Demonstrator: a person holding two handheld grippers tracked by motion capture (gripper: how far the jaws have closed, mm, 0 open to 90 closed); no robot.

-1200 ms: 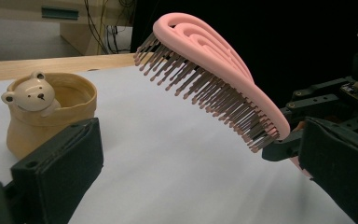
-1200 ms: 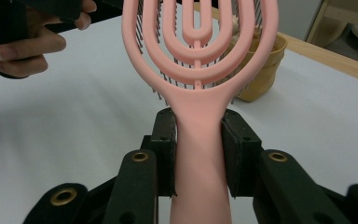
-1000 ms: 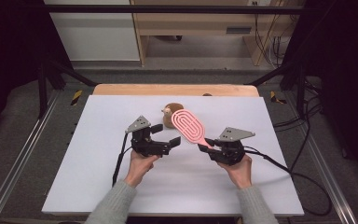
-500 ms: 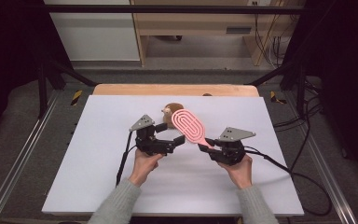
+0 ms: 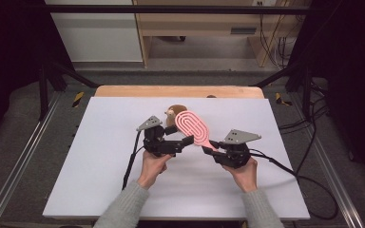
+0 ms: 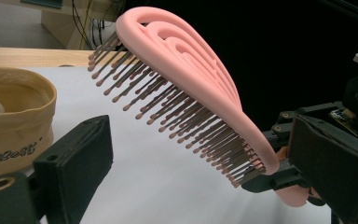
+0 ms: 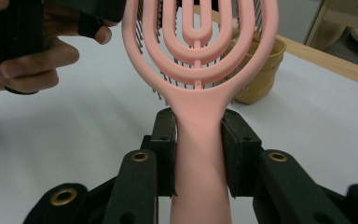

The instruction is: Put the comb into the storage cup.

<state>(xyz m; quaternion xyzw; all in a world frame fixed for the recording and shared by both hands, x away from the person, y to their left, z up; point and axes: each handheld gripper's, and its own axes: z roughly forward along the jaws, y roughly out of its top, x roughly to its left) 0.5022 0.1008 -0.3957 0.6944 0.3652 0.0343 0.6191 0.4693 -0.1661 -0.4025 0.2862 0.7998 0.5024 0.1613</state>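
- The white rectangular table top [image 5: 100, 180] has wide bare room to the left, to the right and on the near side of both hands; its far side ends at a light wooden strip [image 5: 123, 91], and beyond the edges lie metal rails and loose cables.
- The pink plastic hairbrush with a looped openwork head [image 5: 193, 127] is held up off the table near its middle, head tilted toward the far left, dark bristles facing down and left.
- The right gripper [image 5: 215, 151] is clamped on the brush's handle; in the right gripper view both black pads press the pink neck [image 7: 199, 140] squarely.
- The left gripper [image 5: 186, 140] stands wide, empty, its jaws just beside the brush head's bristle side without touching it.
- A small tan round pot [image 5: 172, 113] stands just beyond the brush head; something pale sits in it, too little of it visible to name.
- Risks, as I judge them: closing the left jaws on the springy bristles instead of the rim could let the head twist or slip; swinging the brush farther away could knock the pot over; a hold so low on the handle may let the head droop.
- The nearer open table is the safer room for moving.
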